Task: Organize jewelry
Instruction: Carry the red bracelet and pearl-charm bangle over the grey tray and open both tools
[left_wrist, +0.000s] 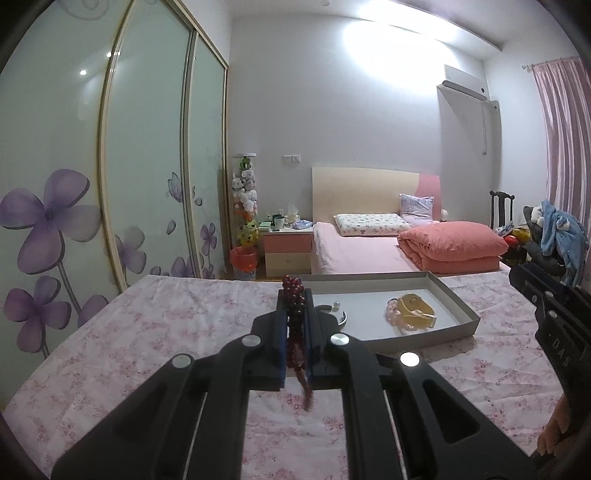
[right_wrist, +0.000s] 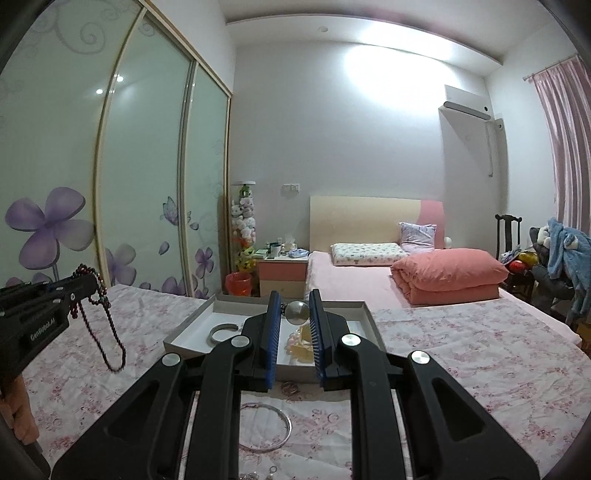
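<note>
Left tool (left_wrist: 295, 314) sits nearest the lens, clamped on a dark red bead necklace (left_wrist: 294, 325); beads bunch between the blue pads, one end poking out past the tips, a short tail hanging below the jaws. From the right wrist view the same necklace (right_wrist: 96, 295) droops in a long loop from that tool (right_wrist: 94, 284), hanging clear above the floral cloth (right_wrist: 461, 354), left of the tray.

Right tool (right_wrist: 292, 332) is open, nothing between its pads, hovering just in front of the tray's near edge. It shows at the right edge of the left wrist view (left_wrist: 517, 275), right of the tray.

Grey tray (left_wrist: 458, 295) lies on the cloth-covered surface (left_wrist: 184, 317). Inside it:
- silver open bangle (left_wrist: 341, 318) toward the tray's left side, also seen from the right wrist view (right_wrist: 221, 331)
- yellow piece (left_wrist: 415, 308) toward the right side, with a pink bead bracelet (left_wrist: 395, 314) touching its left and near edge
- round shiny metal disc (right_wrist: 297, 312) near the far wall, seen between the right tool's pads; cannot tell what it is

Outside the tray, on the cloth in front of its near edge: a thin silver hoop (right_wrist: 266, 428), partly hidden under the right tool's linkage. Small glinting bits (right_wrist: 258, 474) lie nearer the camera than the hoop, too small to identify.

Beyond the tray: a bed with a folded pink quilt (left_wrist: 454, 247).
</note>
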